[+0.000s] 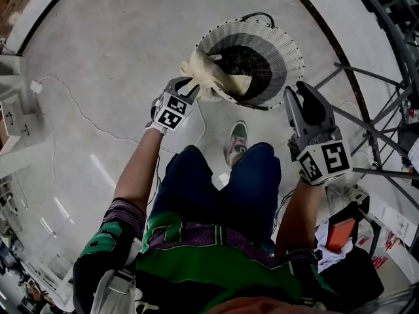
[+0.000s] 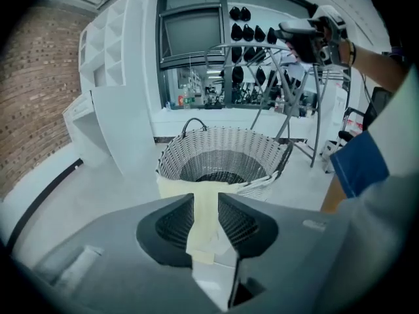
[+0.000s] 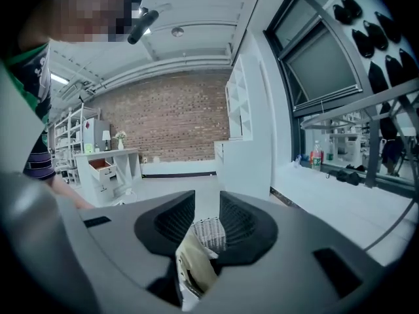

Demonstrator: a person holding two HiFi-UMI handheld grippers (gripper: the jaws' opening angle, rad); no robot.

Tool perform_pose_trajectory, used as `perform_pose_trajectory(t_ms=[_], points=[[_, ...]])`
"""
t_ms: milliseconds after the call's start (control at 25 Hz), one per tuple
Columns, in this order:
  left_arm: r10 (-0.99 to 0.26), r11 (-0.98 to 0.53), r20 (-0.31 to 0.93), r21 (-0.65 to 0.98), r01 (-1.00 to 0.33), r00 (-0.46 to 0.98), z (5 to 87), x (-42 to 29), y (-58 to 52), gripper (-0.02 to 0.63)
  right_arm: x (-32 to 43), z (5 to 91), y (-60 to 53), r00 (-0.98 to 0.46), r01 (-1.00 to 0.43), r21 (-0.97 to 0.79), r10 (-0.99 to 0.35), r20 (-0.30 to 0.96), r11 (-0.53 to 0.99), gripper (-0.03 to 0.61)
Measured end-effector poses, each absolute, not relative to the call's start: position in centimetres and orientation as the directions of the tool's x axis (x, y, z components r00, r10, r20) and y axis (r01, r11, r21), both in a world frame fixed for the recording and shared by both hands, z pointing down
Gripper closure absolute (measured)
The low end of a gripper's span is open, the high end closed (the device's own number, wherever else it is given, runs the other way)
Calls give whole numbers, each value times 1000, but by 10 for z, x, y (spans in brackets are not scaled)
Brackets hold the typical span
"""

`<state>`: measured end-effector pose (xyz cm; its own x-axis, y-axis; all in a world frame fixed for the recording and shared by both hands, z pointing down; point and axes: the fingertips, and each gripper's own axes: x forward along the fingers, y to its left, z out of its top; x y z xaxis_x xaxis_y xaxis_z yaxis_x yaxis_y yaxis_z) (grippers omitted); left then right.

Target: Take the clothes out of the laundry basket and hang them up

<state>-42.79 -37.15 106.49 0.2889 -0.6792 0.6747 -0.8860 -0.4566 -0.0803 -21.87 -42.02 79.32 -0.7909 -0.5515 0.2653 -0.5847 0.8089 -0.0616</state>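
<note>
A round white wicker laundry basket [image 1: 288, 51] stands on the floor ahead of my knees. A pale cream garment [image 1: 213, 77] hangs over its near left rim. My left gripper [image 1: 190, 87] is shut on that garment. In the left gripper view the cloth [image 2: 204, 224] runs between the jaws of the left gripper [image 2: 206, 205] toward the basket [image 2: 222, 146]. My right gripper [image 1: 298, 91] is raised to the right of the basket, open, with nothing in it. In its own view the right gripper [image 3: 207, 205] frames the distant basket [image 3: 211, 231] and garment [image 3: 196, 270].
A metal drying rack [image 1: 380, 129] stands close on the right, also in the left gripper view as the rack [image 2: 294, 90]. A white cable [image 1: 78, 110] trails across the floor at left. White shelving [image 2: 111, 110] stands behind the basket. An orange object [image 1: 340, 234] lies at lower right.
</note>
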Motion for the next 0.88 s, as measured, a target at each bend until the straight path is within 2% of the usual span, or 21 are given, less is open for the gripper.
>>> perform_pose_trajectory(t_ms=[400, 520, 880], points=[[-636, -478, 723, -93, -874, 271, 1132, -426, -406, 493, -198, 835, -443, -774, -598, -53, -559, 297, 800, 468], [-623, -477, 734, -83, -875, 270, 1132, -423, -406, 582, -195, 839, -443, -771, -599, -56, -557, 310, 798, 468], [-603, -464, 749, -50, -885, 274, 1071, -419, -389, 591, -196, 784, -429, -770, -588, -44, -541, 339, 808, 468]])
